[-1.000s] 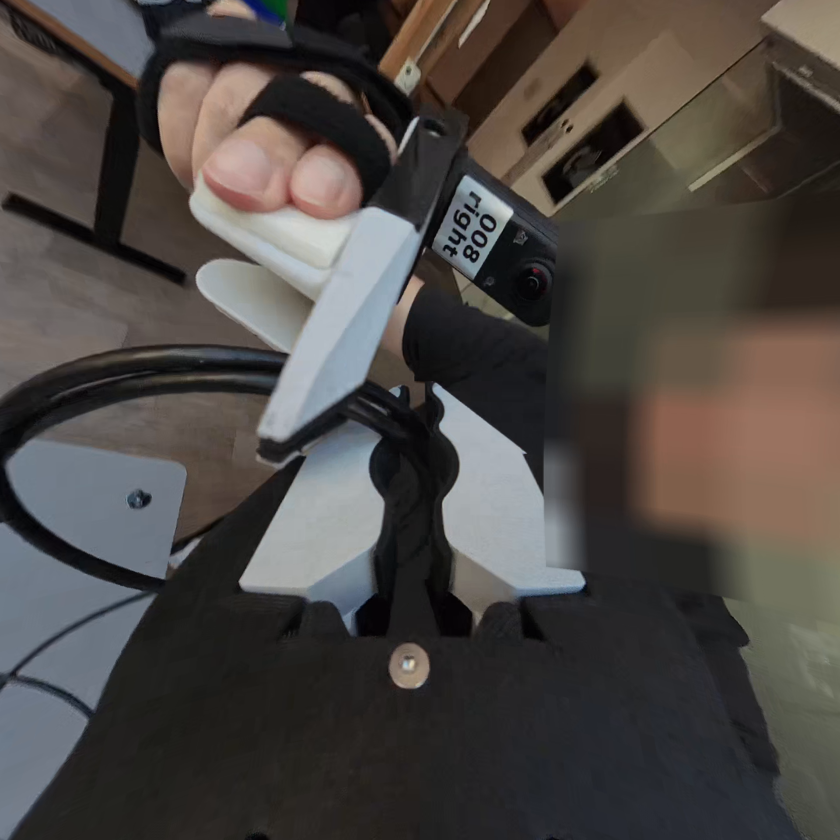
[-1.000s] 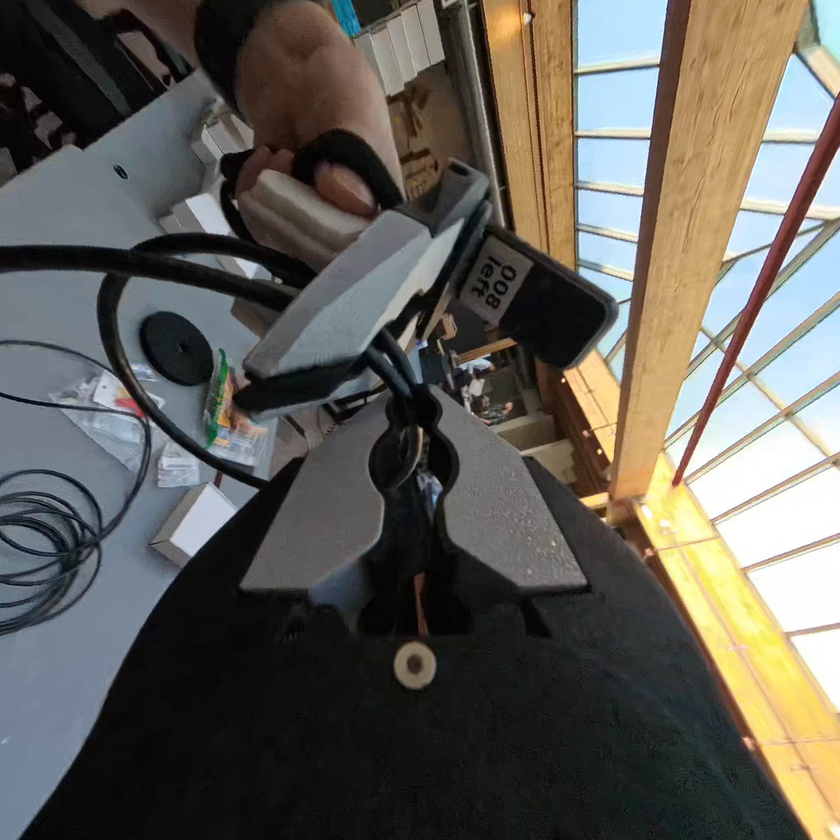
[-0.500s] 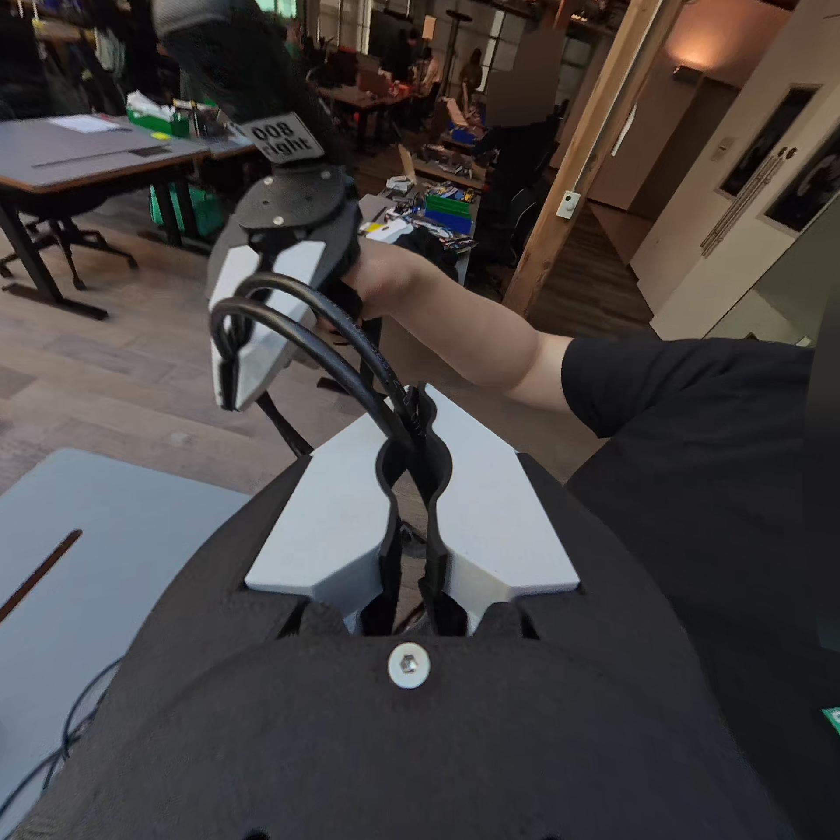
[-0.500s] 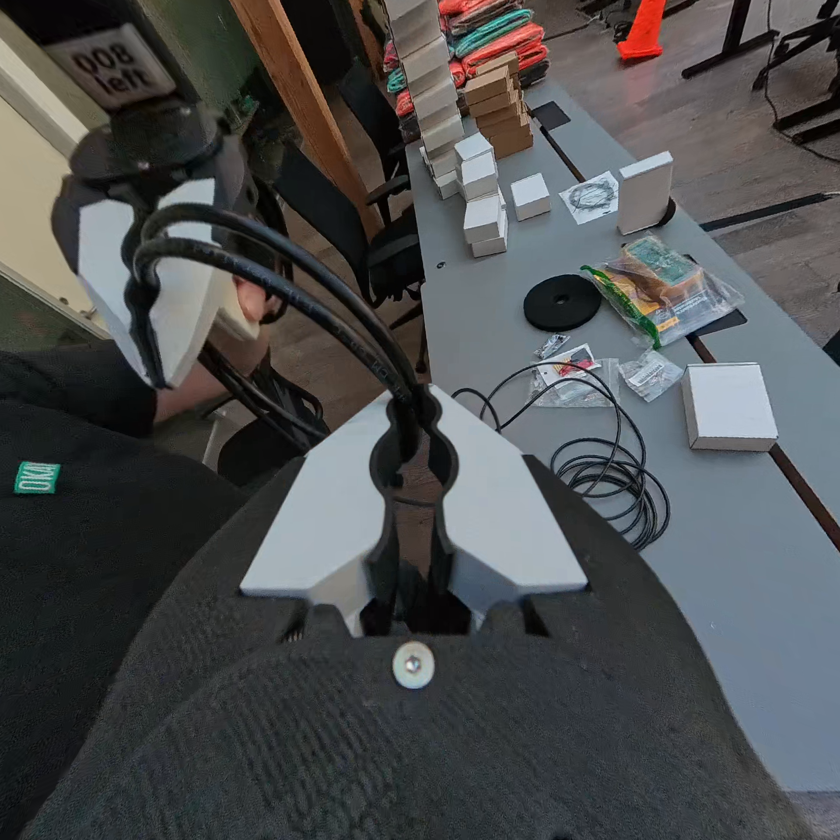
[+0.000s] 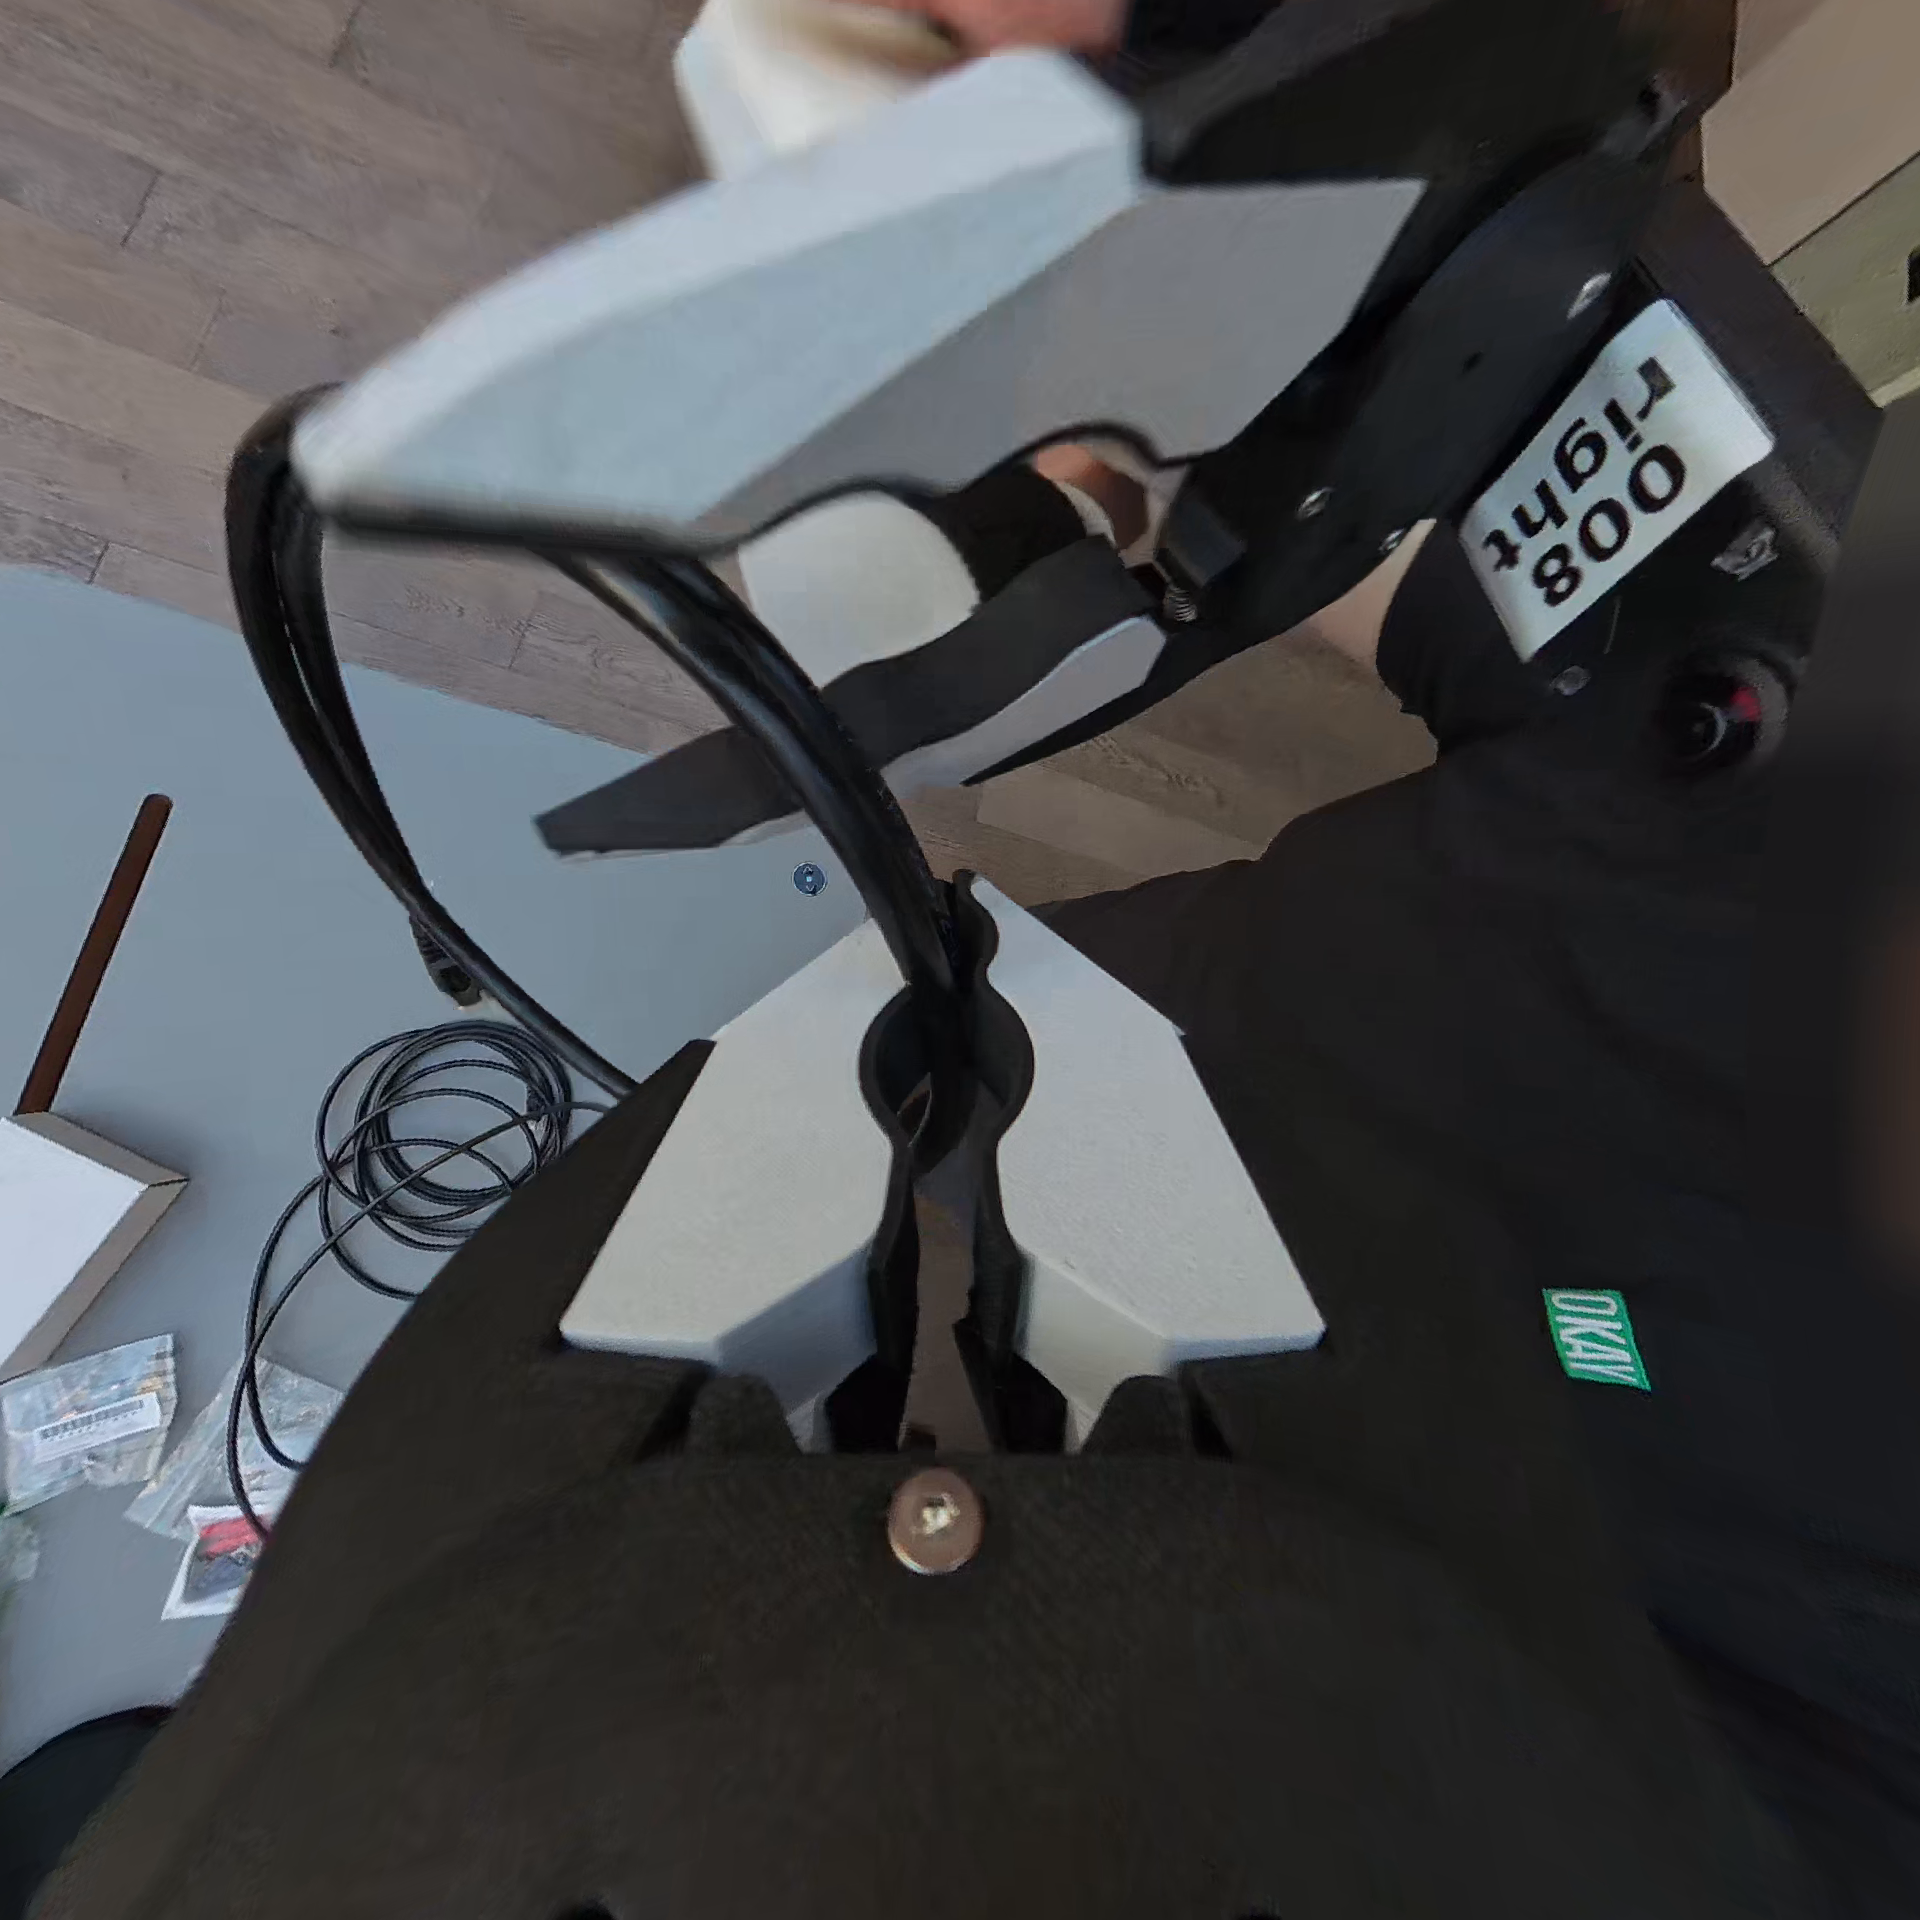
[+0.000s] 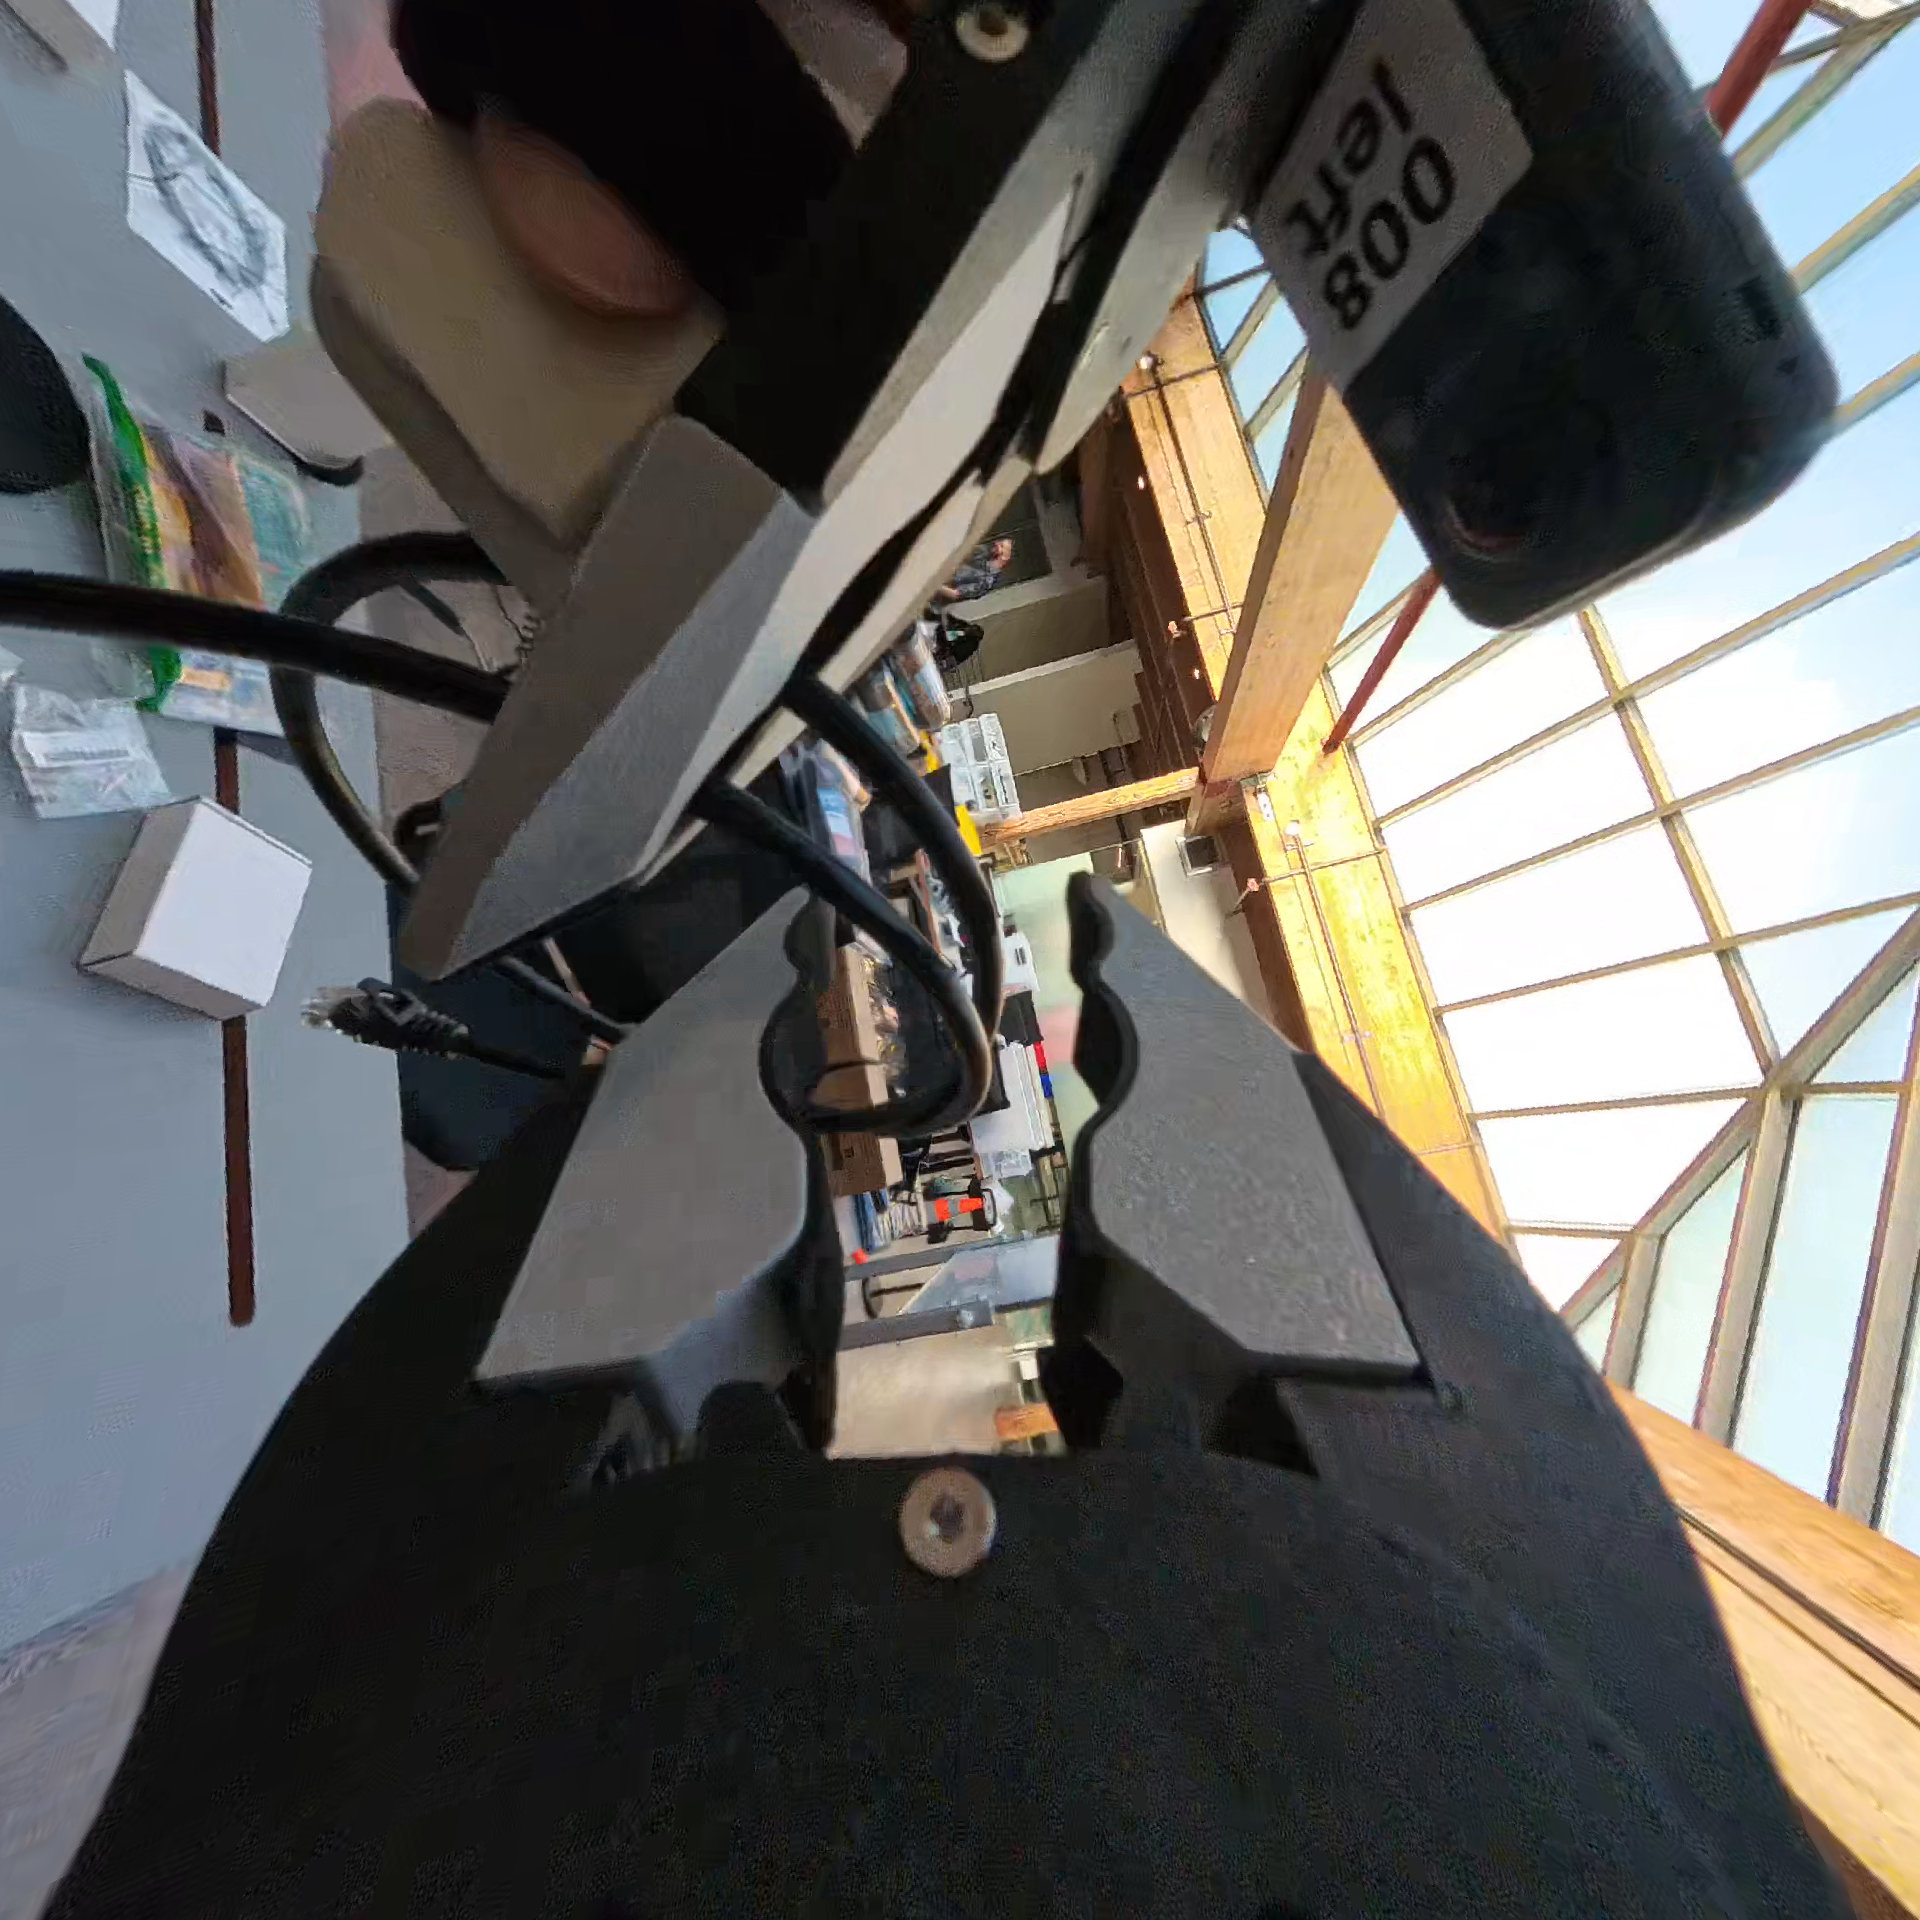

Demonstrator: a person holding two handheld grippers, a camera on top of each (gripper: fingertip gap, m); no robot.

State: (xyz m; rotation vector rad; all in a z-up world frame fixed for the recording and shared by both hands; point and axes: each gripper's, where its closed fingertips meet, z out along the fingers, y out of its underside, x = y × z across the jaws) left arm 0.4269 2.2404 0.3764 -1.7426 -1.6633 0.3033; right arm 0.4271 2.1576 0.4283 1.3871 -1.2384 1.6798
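A thick black cable (image 5: 790, 727) is looped in several turns, with a plug (image 5: 447, 966) at one loose end. My left gripper (image 5: 956, 935) is shut on the loops at its fingertips. My right gripper (image 5: 426, 634) is just above it with its jaws apart, and the loops pass between its fingers and curve round the upper one. In the right wrist view my right gripper (image 6: 951, 904) is open. A loop of the cable (image 6: 935, 935) lies loose in the gap against the left finger (image 6: 675, 1143). The left gripper (image 6: 436, 935) is close above it, and the plug (image 6: 374, 1018) hangs below.
A grey table (image 5: 208, 831) lies below with a coil of thin black wire (image 5: 436, 1143), a white box (image 5: 62, 1226) and small plastic bags (image 5: 94, 1403). The right wrist view shows a white box (image 6: 197, 914), a green-edged bag (image 6: 177, 520), wooden beams and glass roof. Spacing between my two grippers at the tips: around 9 centimeters.
My right gripper has opened and let go of the cable loops, which my left gripper still holds. Both grippers have turned and come close together.
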